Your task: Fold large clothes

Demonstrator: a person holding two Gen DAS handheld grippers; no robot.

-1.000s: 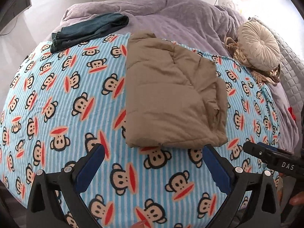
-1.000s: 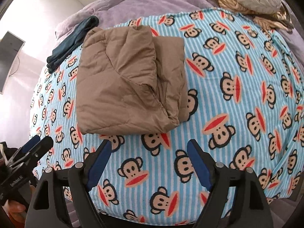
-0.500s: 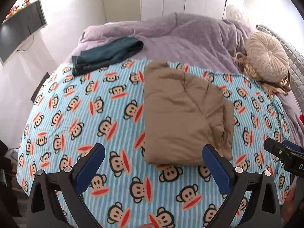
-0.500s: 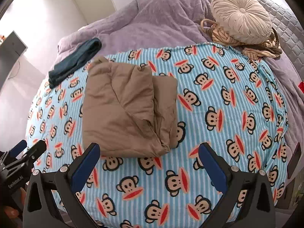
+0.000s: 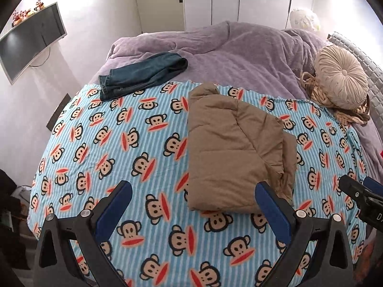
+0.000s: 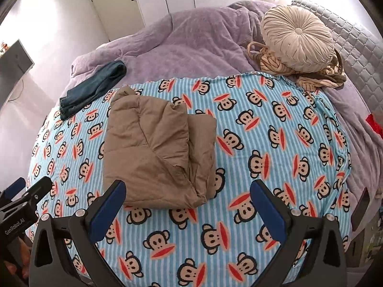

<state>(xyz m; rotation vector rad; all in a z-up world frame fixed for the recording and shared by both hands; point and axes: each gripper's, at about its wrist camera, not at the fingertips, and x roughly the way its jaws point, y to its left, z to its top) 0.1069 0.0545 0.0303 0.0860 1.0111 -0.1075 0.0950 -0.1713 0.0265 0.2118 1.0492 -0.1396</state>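
Lying across most of the bed [image 5: 251, 55]: monkey-print blanket [image 5: 134, 167]. Folded into a thick rectangle on the blanket's middle: tan jacket [image 5: 229, 153], one flap edge loose at its near right corner. Folded at the far left edge: jeans [image 5: 143, 74]. Hovering apart over the near edge, well clear of the jacket: left gripper [image 5: 192, 205] and right gripper [image 6: 188, 203], fingers spread wide, holding nothing. Advised: tuck the loose flap, press flat.
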